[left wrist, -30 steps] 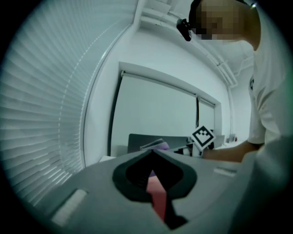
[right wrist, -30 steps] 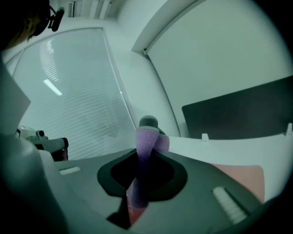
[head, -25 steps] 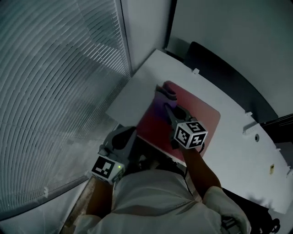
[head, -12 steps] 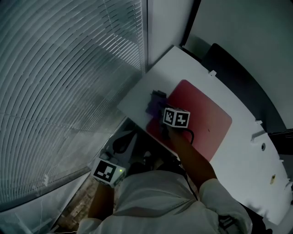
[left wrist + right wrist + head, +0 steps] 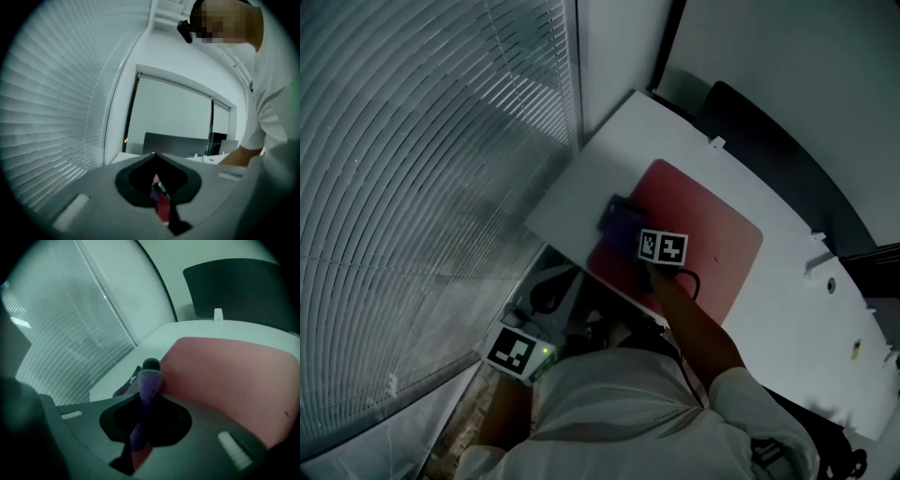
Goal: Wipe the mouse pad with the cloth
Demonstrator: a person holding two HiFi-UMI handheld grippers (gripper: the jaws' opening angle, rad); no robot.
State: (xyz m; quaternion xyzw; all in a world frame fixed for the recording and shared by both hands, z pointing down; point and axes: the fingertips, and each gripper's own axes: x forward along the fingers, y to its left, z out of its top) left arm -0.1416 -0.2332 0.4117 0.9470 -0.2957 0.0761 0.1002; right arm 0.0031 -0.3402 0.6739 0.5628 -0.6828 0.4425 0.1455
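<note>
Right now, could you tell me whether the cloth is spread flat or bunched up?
Bunched: the cloth rises as a folded ridge pinched in the right gripper, at the mouse pad edge.

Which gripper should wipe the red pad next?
Right. The right gripper is shut on the purple cloth, at the mouse pad's edge. The left gripper is shut, holds no cloth, and is off the table.

Likely office: white desk [image 5: 802, 314], window blinds [image 5: 412, 169]
</note>
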